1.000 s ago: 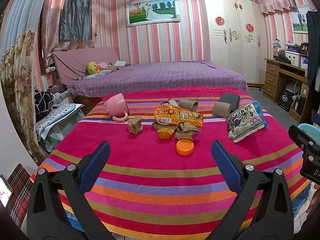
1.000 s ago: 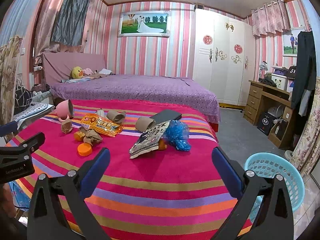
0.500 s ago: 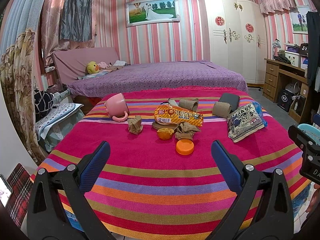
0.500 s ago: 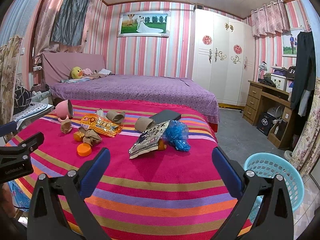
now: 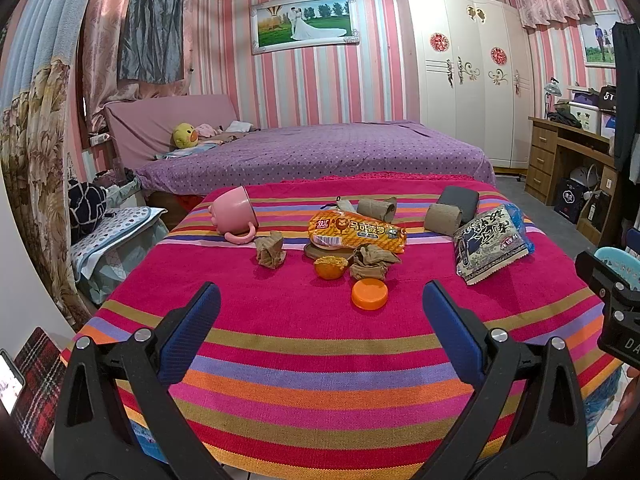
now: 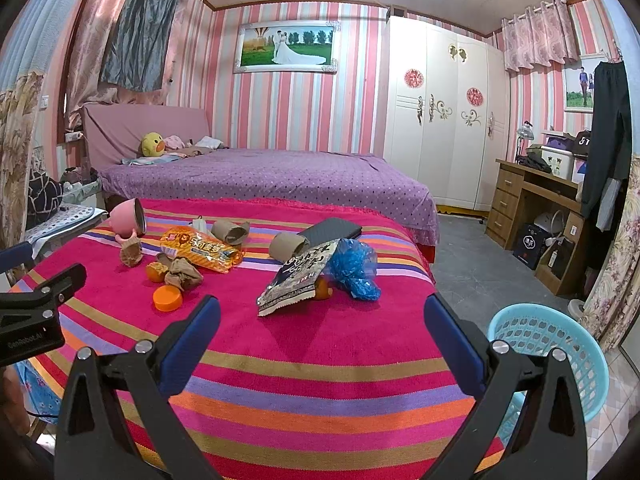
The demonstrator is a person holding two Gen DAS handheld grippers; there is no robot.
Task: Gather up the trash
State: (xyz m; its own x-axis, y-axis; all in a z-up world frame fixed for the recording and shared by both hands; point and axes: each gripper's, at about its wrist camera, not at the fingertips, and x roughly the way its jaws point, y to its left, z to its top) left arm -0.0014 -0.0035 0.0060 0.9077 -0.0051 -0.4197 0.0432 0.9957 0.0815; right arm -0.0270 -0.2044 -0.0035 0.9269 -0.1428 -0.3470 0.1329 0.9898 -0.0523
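Litter lies on the striped tablecloth (image 5: 320, 352): an orange snack packet (image 5: 357, 234), an orange lid (image 5: 369, 295), an orange peel half (image 5: 329, 267), crumpled brown paper (image 5: 271, 249), cardboard tubes (image 5: 442, 219), a dark printed packet (image 6: 298, 276) and a blue plastic bag (image 6: 354, 266). A light blue basket (image 6: 548, 354) stands on the floor beside the table's right side. My left gripper (image 5: 320, 328) is open over the near edge, short of the lid. My right gripper (image 6: 322, 332) is open too, in front of the dark packet. Neither holds anything.
A pink mug (image 5: 235, 215) lies tipped at the table's far left, a dark flat case (image 5: 458, 200) at the far right. Behind the table is a purple bed (image 5: 320, 156). A wooden desk (image 6: 536, 200) and wardrobe (image 6: 440, 120) stand at right.
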